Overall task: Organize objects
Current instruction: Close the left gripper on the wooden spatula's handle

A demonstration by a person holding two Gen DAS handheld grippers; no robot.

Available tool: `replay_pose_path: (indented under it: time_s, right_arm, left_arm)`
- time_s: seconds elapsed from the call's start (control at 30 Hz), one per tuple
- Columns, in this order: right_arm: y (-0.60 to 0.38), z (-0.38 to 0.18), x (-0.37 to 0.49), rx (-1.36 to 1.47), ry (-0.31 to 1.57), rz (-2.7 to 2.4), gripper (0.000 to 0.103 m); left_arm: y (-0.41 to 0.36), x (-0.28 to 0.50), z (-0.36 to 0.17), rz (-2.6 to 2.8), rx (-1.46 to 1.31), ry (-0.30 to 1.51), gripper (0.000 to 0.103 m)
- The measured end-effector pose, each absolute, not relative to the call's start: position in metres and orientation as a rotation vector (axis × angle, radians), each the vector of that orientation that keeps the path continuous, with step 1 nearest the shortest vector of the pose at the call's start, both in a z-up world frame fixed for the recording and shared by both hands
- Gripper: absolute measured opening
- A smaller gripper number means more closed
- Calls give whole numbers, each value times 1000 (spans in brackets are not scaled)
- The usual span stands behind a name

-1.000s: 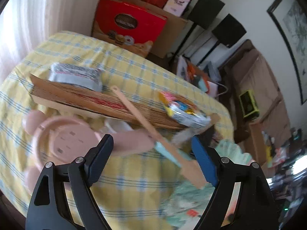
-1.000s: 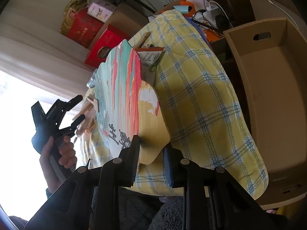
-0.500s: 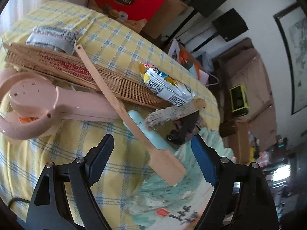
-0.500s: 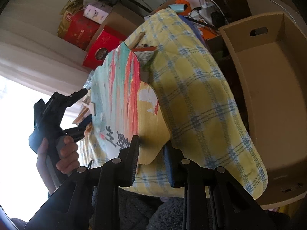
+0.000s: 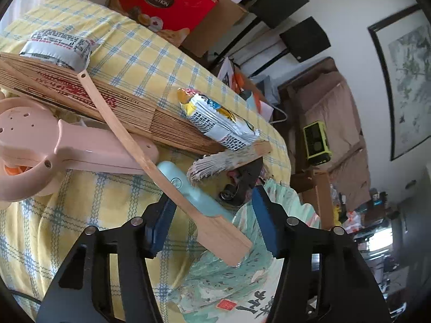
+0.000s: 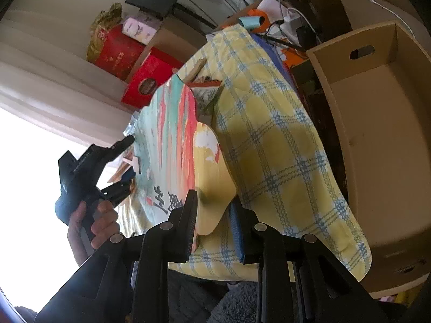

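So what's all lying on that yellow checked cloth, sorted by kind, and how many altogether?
Fans: 3 — folded wooden fan, painted paper fan, pink handheld fan
Snack packets: 2 — silver packet, colourful packet
Wooden spatula: 1
Teal item under the spatula: 1
Total: 7. A dark object beyond the teal item is too hidden to count.

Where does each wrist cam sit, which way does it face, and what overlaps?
Left wrist: on the left gripper, angled down at the table's clutter; its jaws are closing around the wooden spatula, not yet touching it.
Right wrist: on the right gripper, looking along the yellow checked tablecloth toward the cardboard box; its fingers are clamped on the painted fan; the person's hand shows.
Shared: painted fan, tablecloth, red gift box.
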State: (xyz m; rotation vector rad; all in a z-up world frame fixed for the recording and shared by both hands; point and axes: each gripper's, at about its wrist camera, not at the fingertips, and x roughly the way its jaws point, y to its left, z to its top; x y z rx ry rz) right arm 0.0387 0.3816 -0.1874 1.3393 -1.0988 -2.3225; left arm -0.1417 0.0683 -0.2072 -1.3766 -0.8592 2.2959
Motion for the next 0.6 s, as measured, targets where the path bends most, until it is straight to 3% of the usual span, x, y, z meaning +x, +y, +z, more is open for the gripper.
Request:
replay_pose_path:
  time_s: [0.17,0.2,0.6]
  right_arm:
    - [382,-184,38,1322,-1086,-2340,24]
    - [383,-184,38,1323,-1082,-2347,24]
    - [386,-187,37,1333,-1082,-2357,24]
  left_arm:
    - [68,-141,-204,2314,-1353,-824,42]
    - [68,-141,-204,2324,-1358,-811,31]
    - [69,-140,-204,2323,-1361,-790,32]
